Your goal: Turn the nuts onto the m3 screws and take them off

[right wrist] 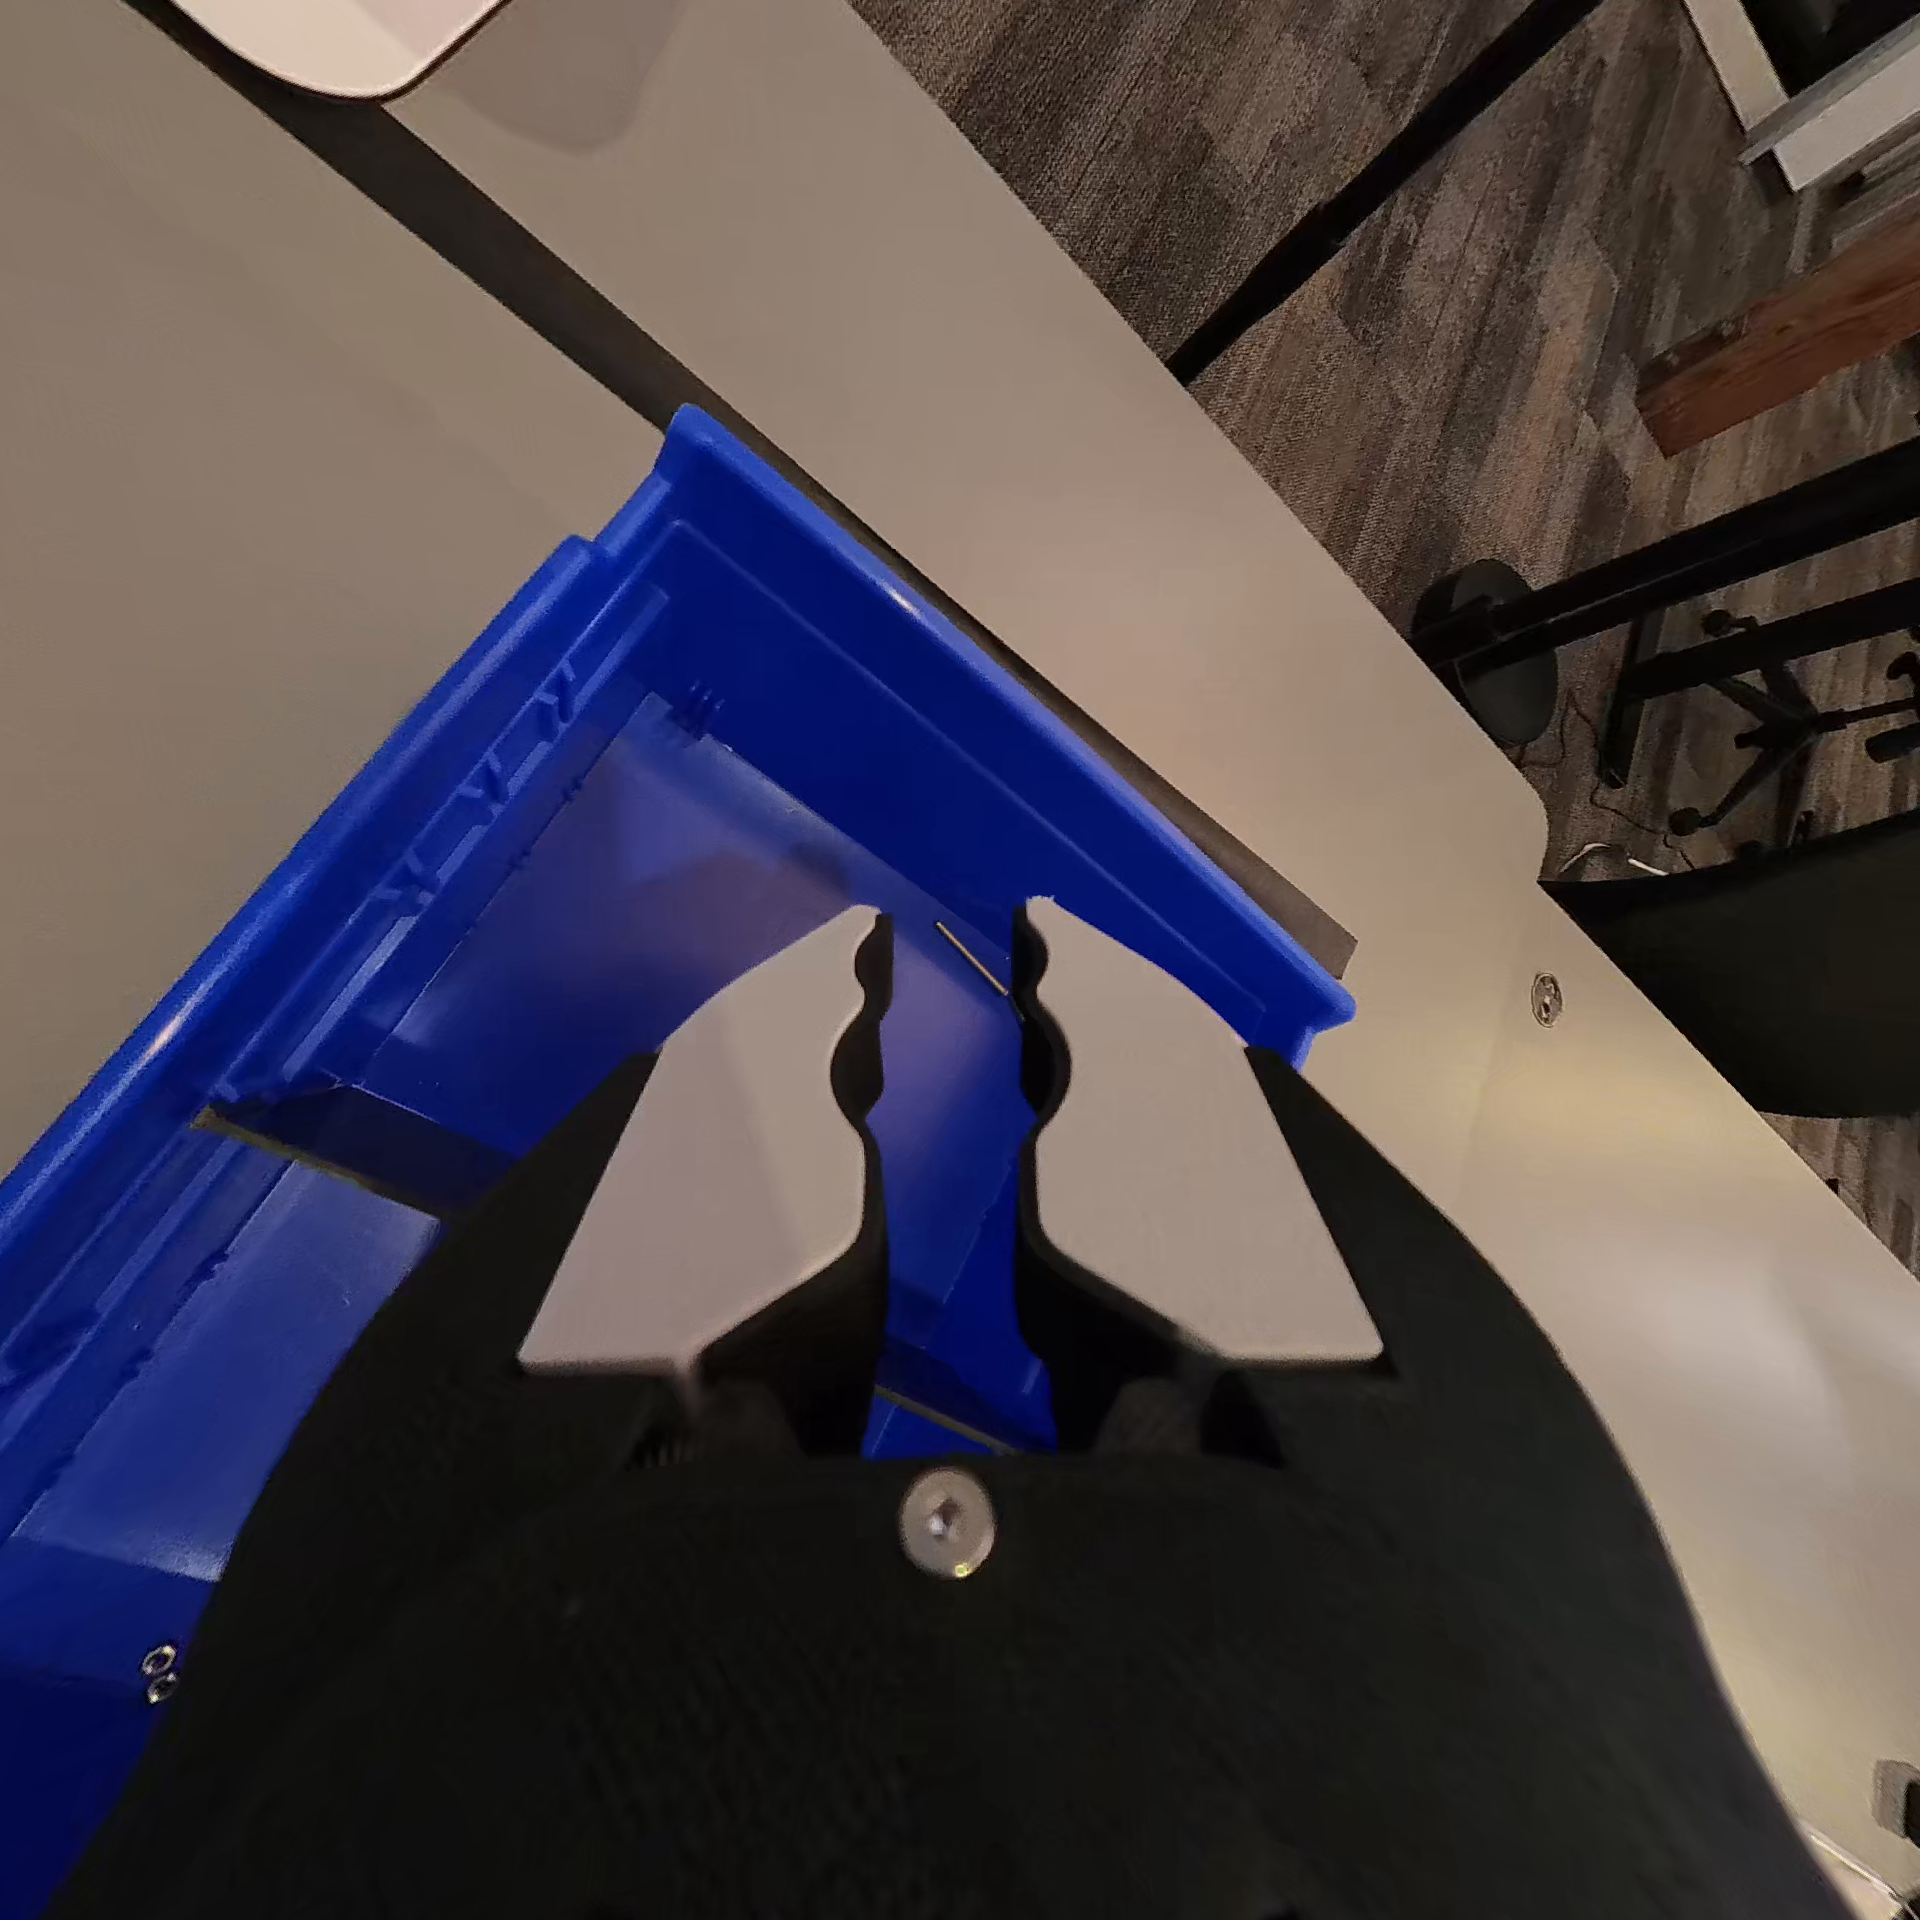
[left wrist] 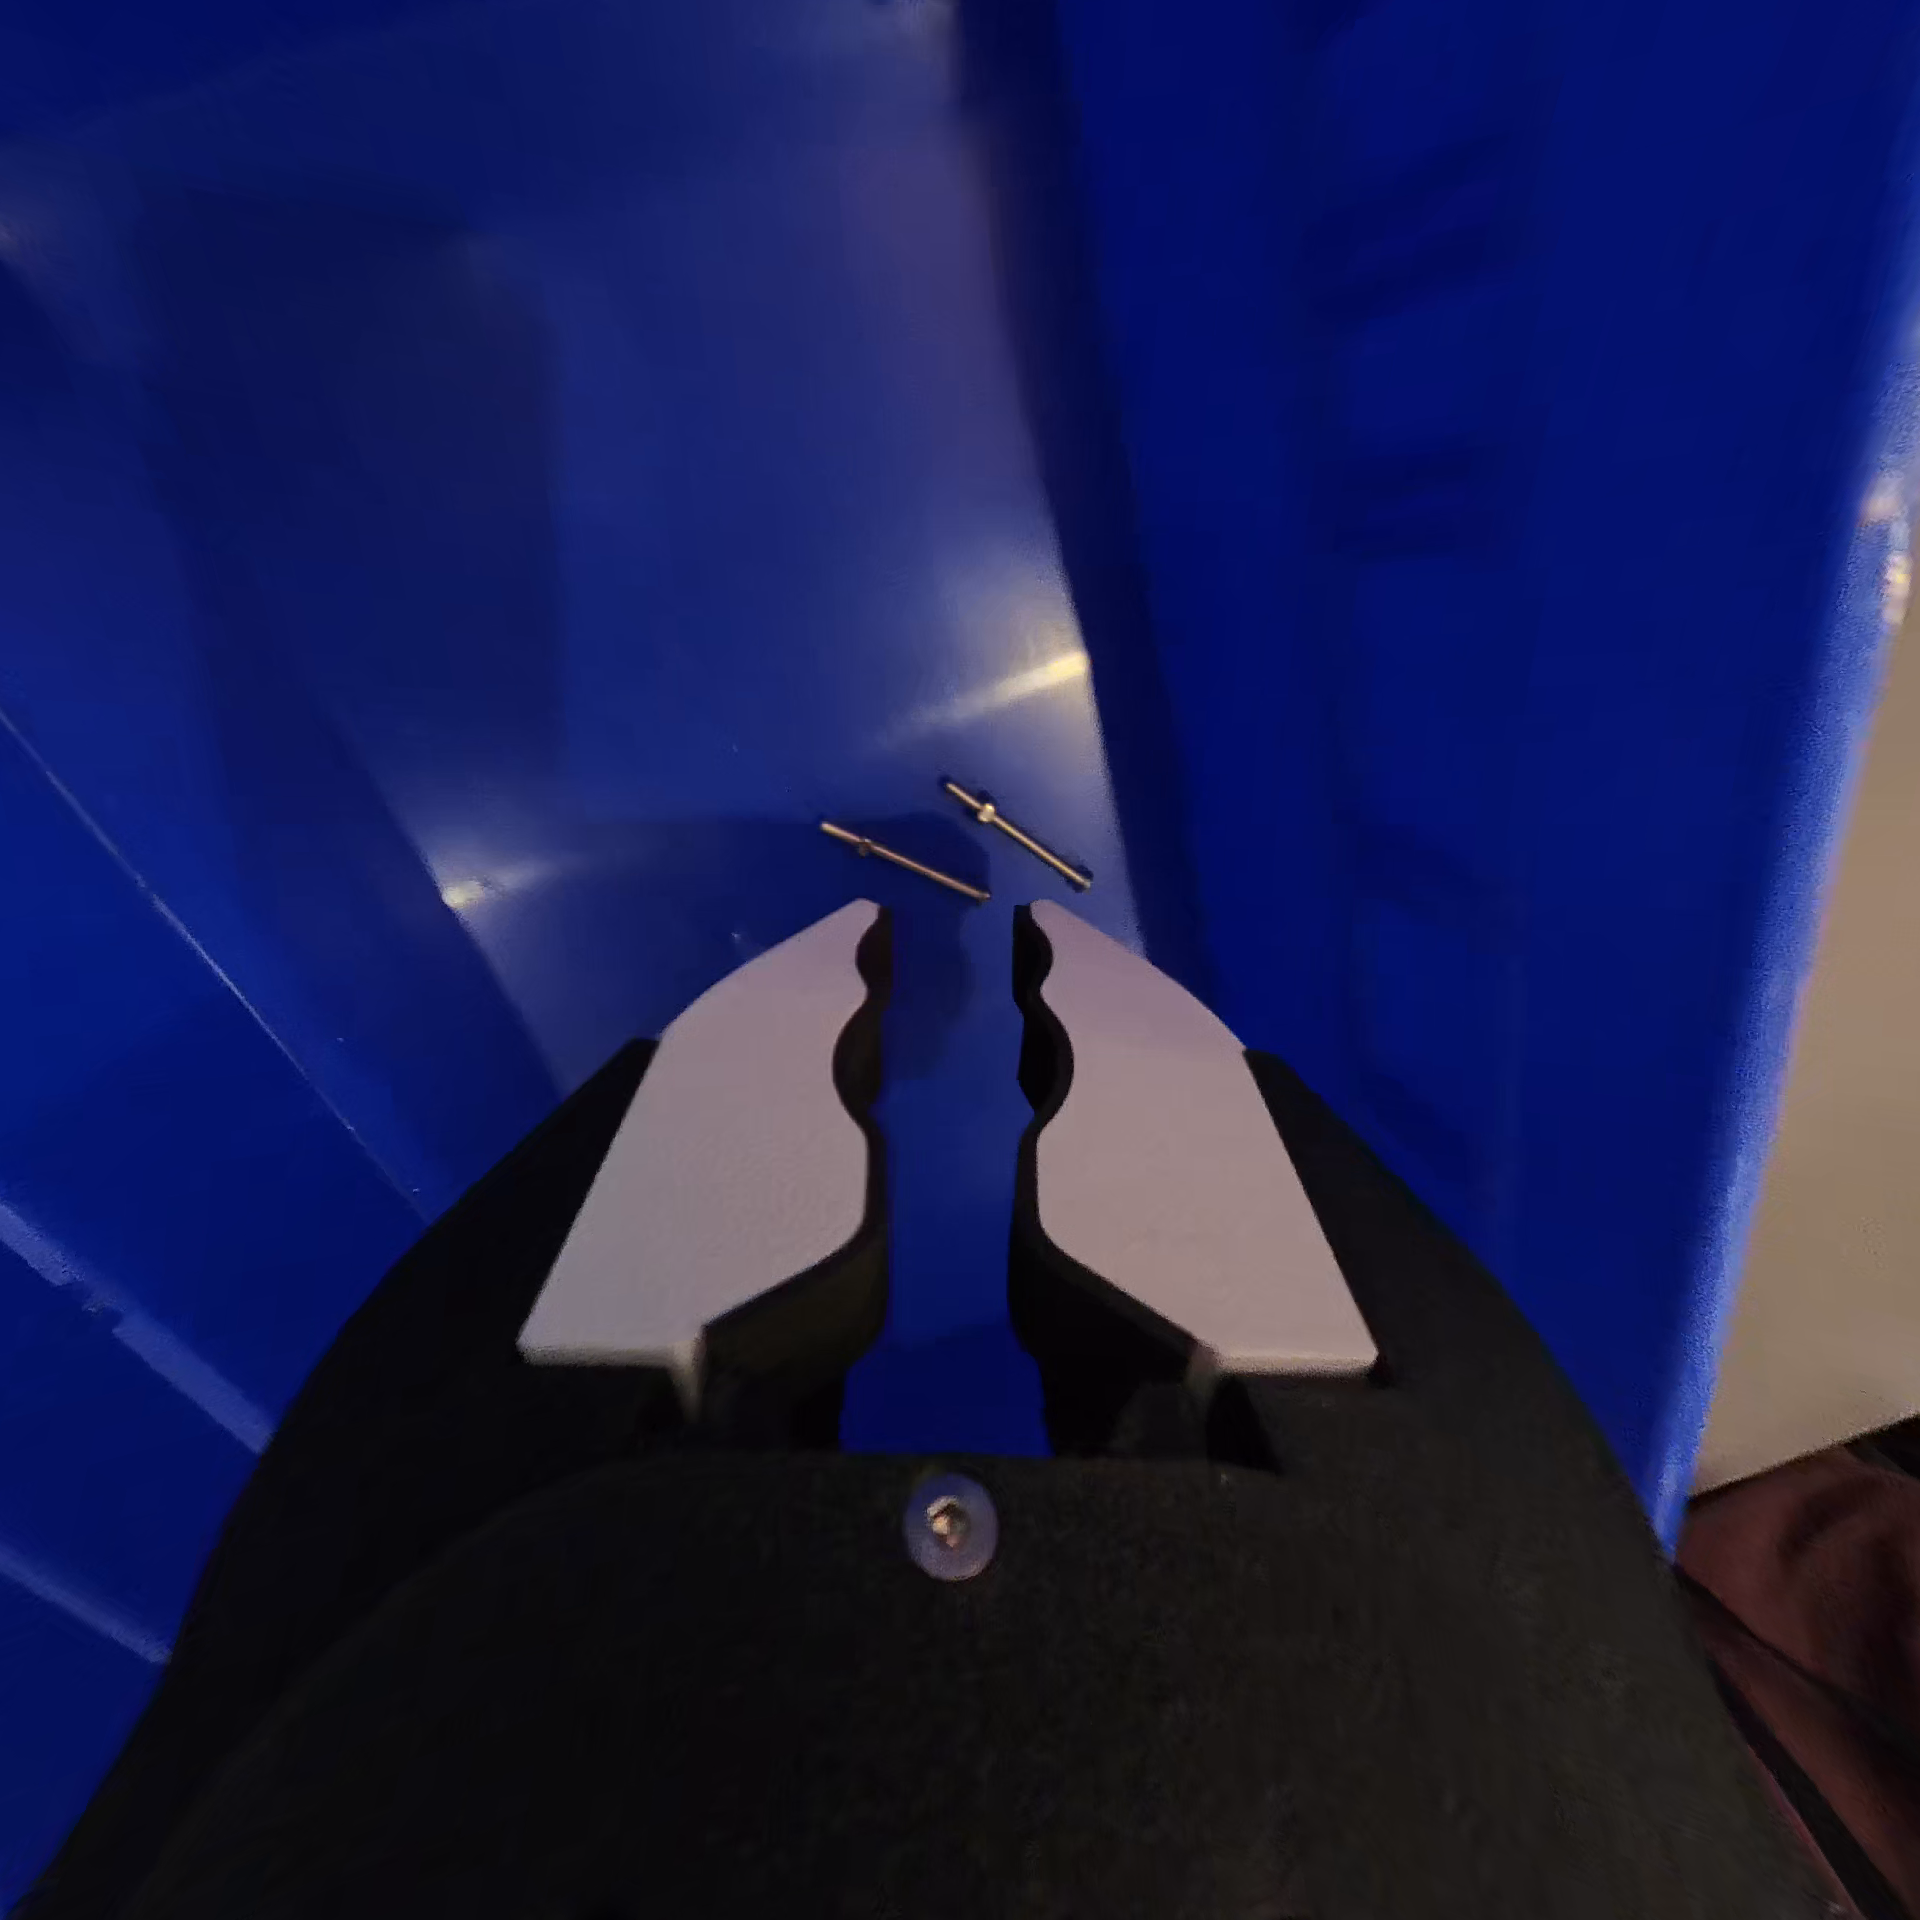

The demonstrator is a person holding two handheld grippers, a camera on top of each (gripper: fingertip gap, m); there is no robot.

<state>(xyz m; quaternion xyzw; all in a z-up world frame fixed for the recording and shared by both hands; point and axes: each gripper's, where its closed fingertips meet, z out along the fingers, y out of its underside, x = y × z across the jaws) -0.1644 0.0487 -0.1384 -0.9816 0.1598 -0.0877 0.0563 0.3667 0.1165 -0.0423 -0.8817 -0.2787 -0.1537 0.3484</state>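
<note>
Pale grey tabletop (right wrist: 312,520) carries a blue plastic bin (right wrist: 790,665) with dividers, set close to the table's curved far edge; beyond it lies dark carpeted floor (right wrist: 1299,208) with black chair legs (right wrist: 1766,707).

Down inside one compartment of the bin, seen from the left wrist view, two thin metal screws lie on the blue floor, side by side and nearly parallel, not touching. The left screw (left wrist: 904,862) is a slim, brassy pin with a small nut (left wrist: 864,847) threaded near its far end. The right screw (left wrist: 1018,834) looks the same, its nut (left wrist: 985,812) also sitting toward the far end.

The left gripper (left wrist: 951,909) hangs just short of them, its jaws parted and empty, tips near the closer ends of the screws.

The right gripper (right wrist: 951,920) hovers above the bin's corner compartment, jaws likewise apart with nothing between them; one thin screw (right wrist: 971,956) shows in the gap, on the bin floor. Two small silvery nuts (right wrist: 161,1673) lie in another compartment at the lower left.
</note>
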